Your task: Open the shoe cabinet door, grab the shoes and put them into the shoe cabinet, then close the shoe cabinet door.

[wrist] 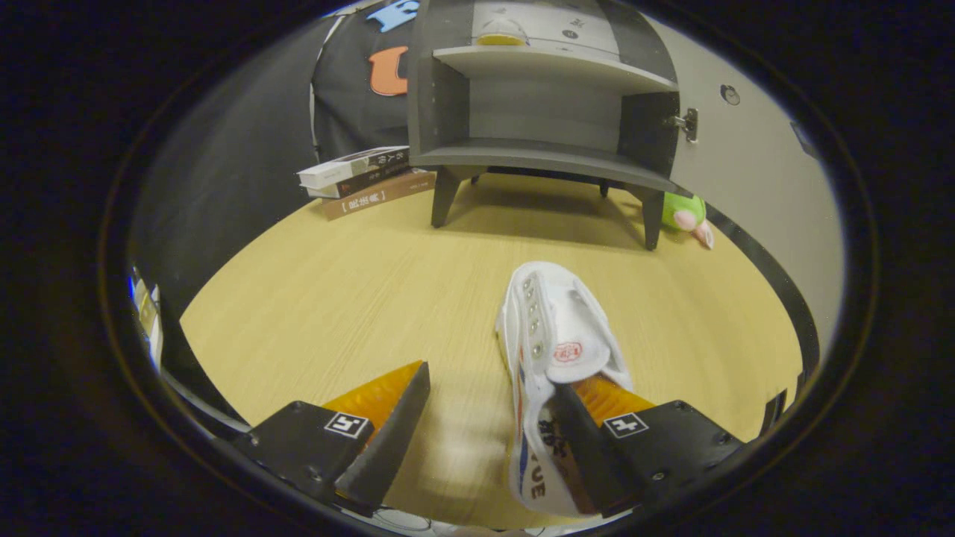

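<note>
The tongs (pixel 492 406) stand apart over the wooden worktop (pixel 336 298), with a wide gap of bare wood between the two fingers (pixel 388 425). A white shoe (pixel 548 358) lies on the worktop at the right-hand finger: that finger sits inside the shoe's opening, while the shoe's side wall, with its row of metal eyelets, stands in the gap between the fingers, nearer the right one. The left-hand finger is well apart from the shoe and touches nothing, so the shoe is not clamped. The shoe's toe points ahead, away from the tongs. Well beyond the tongs stands the grey shoe cabinet (pixel 545 112) on short legs, its door (pixel 753 171) swung open to the right, showing a lower compartment and a shelf above it. On the upper level sits a small yellow thing under a clear dome (pixel 501 31). Left of the cabinet lies a stack of books (pixel 365 179); just behind its right front leg a green plush toy (pixel 686 212) rests on the worktop.
</note>
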